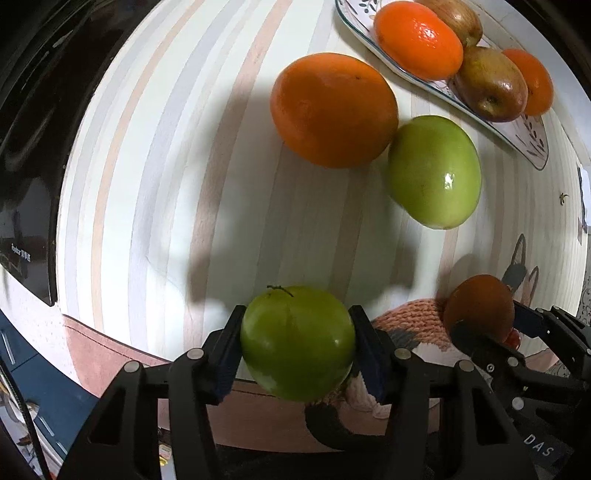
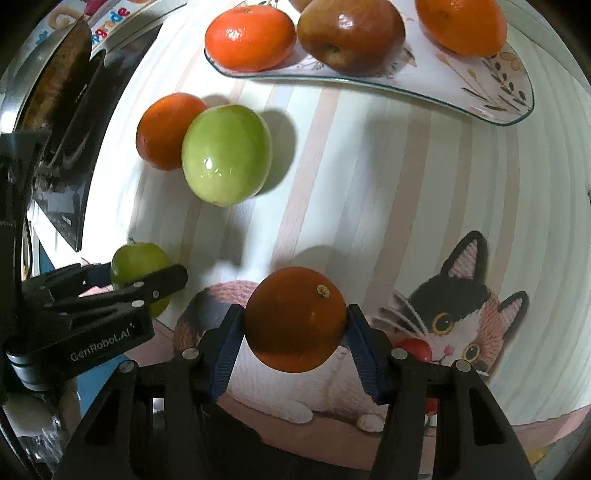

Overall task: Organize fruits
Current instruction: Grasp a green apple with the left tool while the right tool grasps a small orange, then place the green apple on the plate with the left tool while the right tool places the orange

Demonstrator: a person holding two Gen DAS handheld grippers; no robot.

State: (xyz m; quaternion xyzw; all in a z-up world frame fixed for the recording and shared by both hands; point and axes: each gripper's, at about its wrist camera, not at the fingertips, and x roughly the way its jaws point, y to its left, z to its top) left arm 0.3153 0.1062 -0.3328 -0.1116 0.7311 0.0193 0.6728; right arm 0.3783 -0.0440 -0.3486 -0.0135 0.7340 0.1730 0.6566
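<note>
My left gripper [image 1: 297,332] is shut on a green apple [image 1: 295,354], held just over the striped tablecloth. My right gripper [image 2: 295,321] is shut on a dark orange [image 2: 295,295] above the cat print. Each wrist view shows the other gripper to the side with its fruit. Touching each other on the cloth lie a loose orange [image 1: 334,109] and a second green apple [image 1: 434,171]. Beyond them a patterned plate [image 2: 498,99] carries two oranges and red-brown apples [image 2: 351,33].
A black glossy appliance [image 1: 29,147] borders the table's left side. The near table edge [image 1: 110,347] runs below the left gripper, with a blue cabinet under it. A cat picture [image 2: 454,314] is printed on the cloth.
</note>
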